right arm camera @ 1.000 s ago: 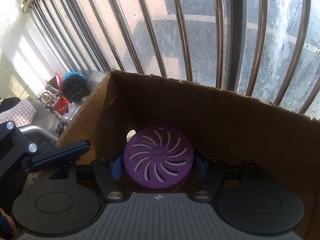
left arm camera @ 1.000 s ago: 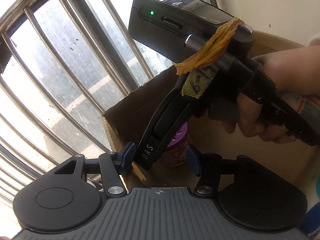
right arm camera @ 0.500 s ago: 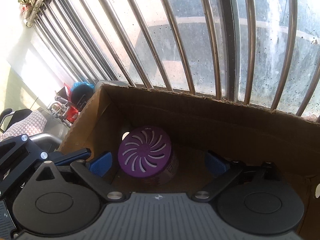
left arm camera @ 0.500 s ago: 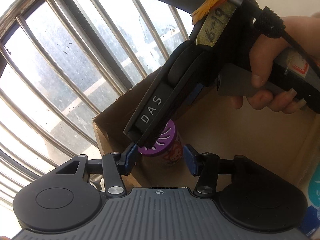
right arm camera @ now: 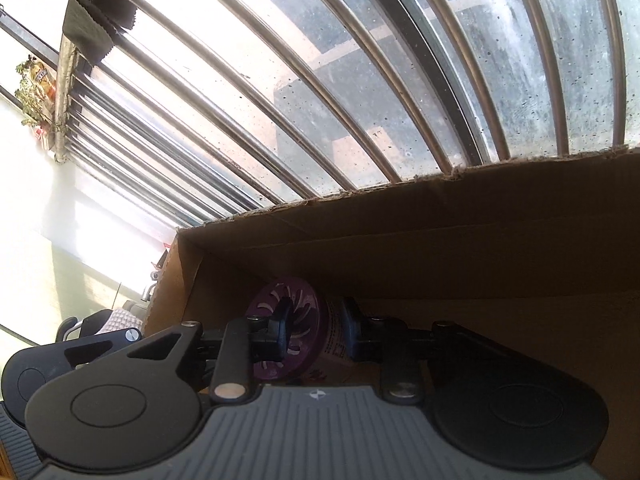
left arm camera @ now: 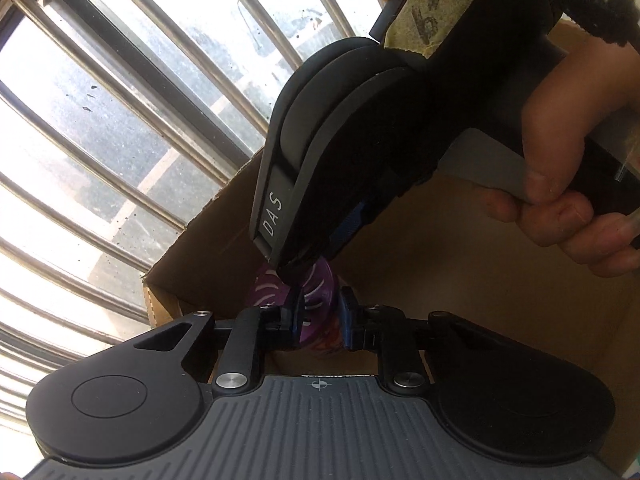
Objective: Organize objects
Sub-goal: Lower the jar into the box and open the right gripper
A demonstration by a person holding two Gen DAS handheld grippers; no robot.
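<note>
Purple-lidded cylindrical air-freshener can (right arm camera: 298,340), just one, lies sideways in the brown cardboard box (right arm camera: 440,248), vented lid leftward; right gripper (right arm camera: 316,332) looks clamped on it, left gripper (left arm camera: 318,320) narrow around it.

Both fisheye cams sit right behind their own gripper fingers, looking forward and a bit down into the same open brown cardboard box (left arm camera: 460,280) (right arm camera: 440,264), very close in. The left wrist view faces the box's left corner and has the other black handheld gripper body (left arm camera: 344,152) filling its upper right. The right wrist view faces the box's far wall. Shared stuff: the round purple slotted-lid container (left arm camera: 316,280) (right arm camera: 296,320) low in the middle of both, plus the metal-barred window (left arm camera: 120,120) (right arm camera: 360,80) behind the box.
</note>
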